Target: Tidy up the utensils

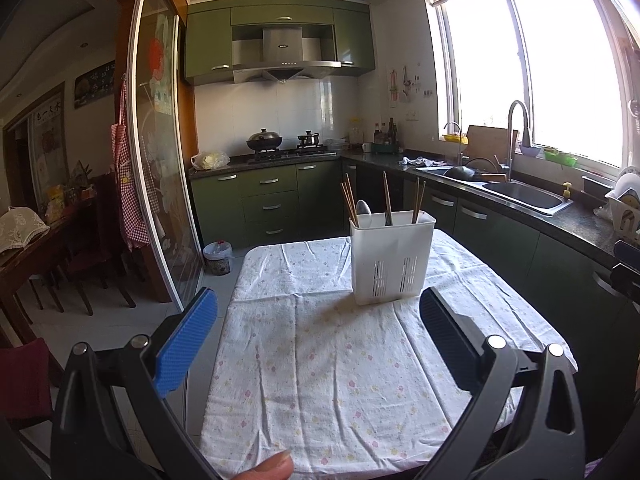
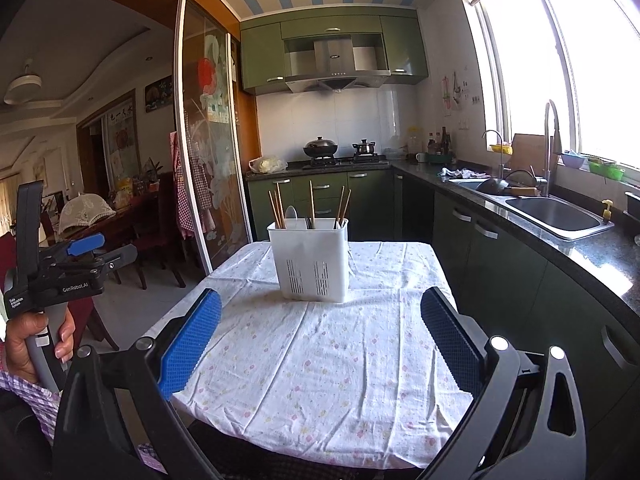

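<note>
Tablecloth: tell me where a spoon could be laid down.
Bare tablecloth runs from the white utensil caddy to the near edge, and beside the caddy. Both grippers, left and right, are open and empty. The caddy's chopsticks crowd its top.

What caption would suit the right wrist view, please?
Open right tool faces a white utensil holder on the floral tablecloth.

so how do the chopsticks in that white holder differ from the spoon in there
The chopsticks are thin brown sticks, standing tall and spread across the white holder; some lean. The spoon is a single silvery piece with a rounded bowl turned upward, reaching much less far above the rim. Both stand upright inside the holder on the table, untouched by either claw.
</note>
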`<state>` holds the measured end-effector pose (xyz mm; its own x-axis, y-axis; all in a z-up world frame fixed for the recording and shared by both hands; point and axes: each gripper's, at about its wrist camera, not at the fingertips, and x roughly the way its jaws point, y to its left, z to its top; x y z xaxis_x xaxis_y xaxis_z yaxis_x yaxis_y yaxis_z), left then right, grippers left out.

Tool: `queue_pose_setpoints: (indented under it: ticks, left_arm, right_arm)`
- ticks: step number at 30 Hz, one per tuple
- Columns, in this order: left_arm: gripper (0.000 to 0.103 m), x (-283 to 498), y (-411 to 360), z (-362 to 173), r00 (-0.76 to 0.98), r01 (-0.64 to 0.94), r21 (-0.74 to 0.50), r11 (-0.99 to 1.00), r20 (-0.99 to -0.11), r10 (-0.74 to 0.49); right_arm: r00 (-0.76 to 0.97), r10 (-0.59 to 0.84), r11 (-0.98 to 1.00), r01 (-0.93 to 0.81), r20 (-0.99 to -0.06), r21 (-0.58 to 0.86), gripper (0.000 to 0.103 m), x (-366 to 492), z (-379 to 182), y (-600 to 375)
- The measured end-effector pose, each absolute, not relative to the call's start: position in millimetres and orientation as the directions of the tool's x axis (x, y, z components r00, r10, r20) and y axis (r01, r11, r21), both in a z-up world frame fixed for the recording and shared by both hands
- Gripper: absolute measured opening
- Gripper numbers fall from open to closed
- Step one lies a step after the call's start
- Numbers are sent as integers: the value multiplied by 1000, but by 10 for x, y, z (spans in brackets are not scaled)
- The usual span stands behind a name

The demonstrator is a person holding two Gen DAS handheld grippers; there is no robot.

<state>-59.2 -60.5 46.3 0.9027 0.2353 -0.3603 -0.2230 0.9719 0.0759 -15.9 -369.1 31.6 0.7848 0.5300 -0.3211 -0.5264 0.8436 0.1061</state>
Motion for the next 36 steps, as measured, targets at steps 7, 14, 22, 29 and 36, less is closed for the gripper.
queue_pose_setpoints:
  ticks: [7,14,22,29,36]
  left_arm:
    - [96,-577,-578,442,898,-237,82,968,-362,250]
    - [96,-570,-558,436,897,-240,82,967,-363,253]
    - [96,-566,-545,424,894,-243,84,966,-367,257]
    - [96,-568,-540,425,894,-242,84,967,-368,256]
    - [96,-568,-537,424,894,-243,84,966,-368,257]
  right_arm:
    - [773,539,838,-532,-334,119,98,-114,286,-3656]
    - [764,548,831,-545,-340,115,98,-117,274,-3580]
    - [760,549,828,-550,-348,106,98,-101,245,-3539]
    - [757,552,826,-554,-348,104,98,-99,229,-3523]
    - [757,552,826,-554,-349,106,98,-98,221,-3514]
